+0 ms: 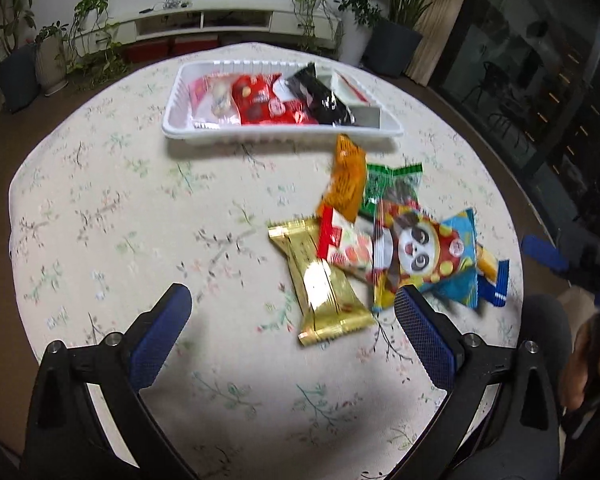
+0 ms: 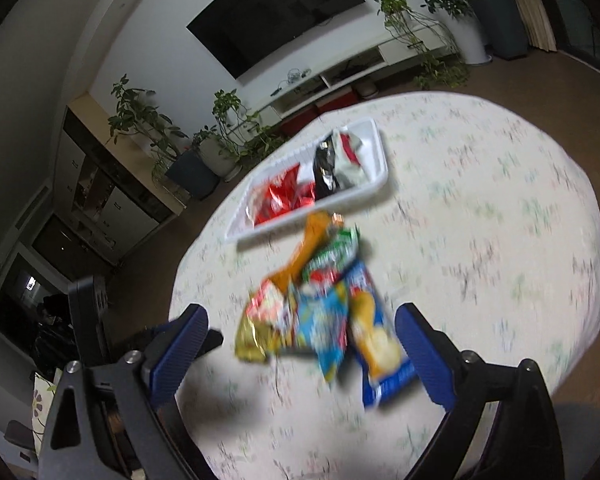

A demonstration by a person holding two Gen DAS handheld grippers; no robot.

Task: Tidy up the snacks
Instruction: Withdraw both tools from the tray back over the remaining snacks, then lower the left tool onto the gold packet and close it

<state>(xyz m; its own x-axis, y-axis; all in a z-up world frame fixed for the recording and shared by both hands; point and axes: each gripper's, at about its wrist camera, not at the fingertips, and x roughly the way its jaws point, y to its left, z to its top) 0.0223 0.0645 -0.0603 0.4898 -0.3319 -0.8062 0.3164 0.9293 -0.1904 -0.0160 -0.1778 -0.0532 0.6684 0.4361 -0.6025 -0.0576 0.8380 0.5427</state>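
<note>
Presently: both grippers spread wide, empty, above the worktop [image 1: 120, 208].

The left gripper [image 1: 292, 304] and right gripper [image 2: 300, 320] hold nothing. The loose snack pile [image 1: 384, 240] lies on the cloth just beside the white tray [image 1: 172, 120], which already contains red and black packets [image 1: 320, 96].

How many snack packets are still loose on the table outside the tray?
6 visible: gold, red-and-white, orange, green, panda and blue-yellow, all piled before the tray. More may hide underneath.
</note>
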